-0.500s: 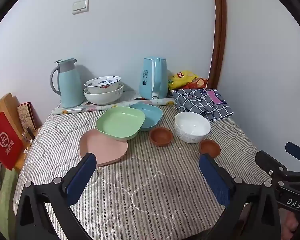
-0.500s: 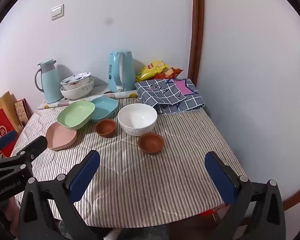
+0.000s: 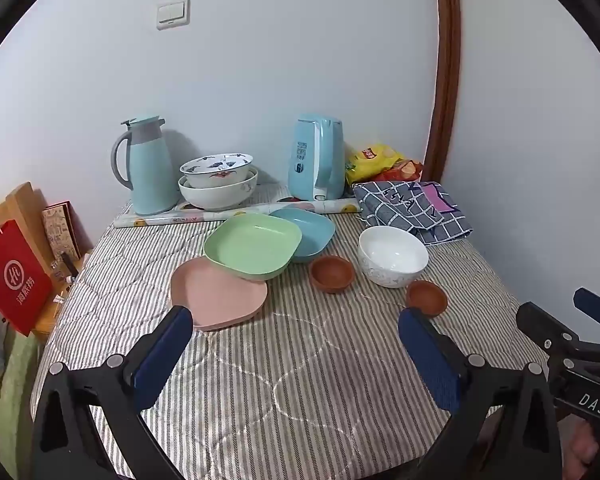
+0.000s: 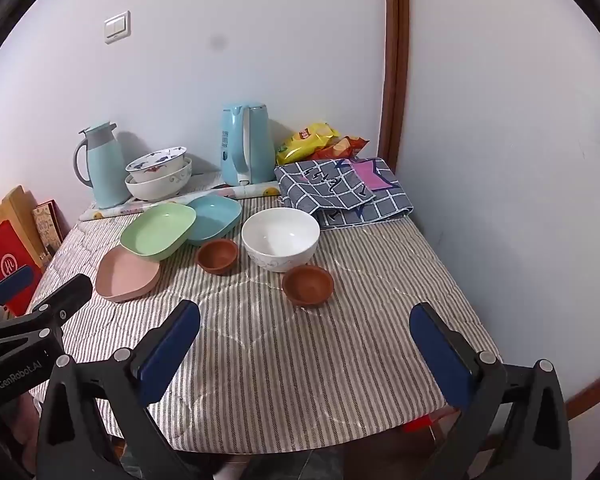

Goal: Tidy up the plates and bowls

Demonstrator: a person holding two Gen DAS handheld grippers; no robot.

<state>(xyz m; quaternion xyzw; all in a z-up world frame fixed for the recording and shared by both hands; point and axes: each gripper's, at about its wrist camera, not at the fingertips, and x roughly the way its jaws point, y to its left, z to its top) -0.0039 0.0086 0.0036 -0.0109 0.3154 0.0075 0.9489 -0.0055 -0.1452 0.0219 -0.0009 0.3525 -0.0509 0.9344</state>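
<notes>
Three shallow plates, pink point(image 3: 220, 294), green point(image 3: 254, 246) and blue point(image 3: 310, 228), overlap at the table's centre, likely half-stacked. At three o'clock of them sit two brown bowls point(image 3: 331, 274) flanking a white bowl point(image 3: 392, 256). Left gripper point(image 3: 296, 354) and right gripper point(image 4: 304, 350) hover spread wide, grasping nothing.

Both hand-held grippers point(image 3: 296, 344) point(image 4: 306, 336) wide apart, empty.

The left gripper point(image 3: 296, 344) has its jaws wide apart above the striped table point(image 3: 300, 380). A green plate point(image 3: 254, 246) leans on a pink plate point(image 3: 220, 296) and a blue plate point(image 3: 312, 228). A white bowl point(image 3: 392, 256) sits between two small brown bowls point(image 3: 332, 274). The right gripper point(image 3: 572, 332) pokes in at the right edge.
</notes>
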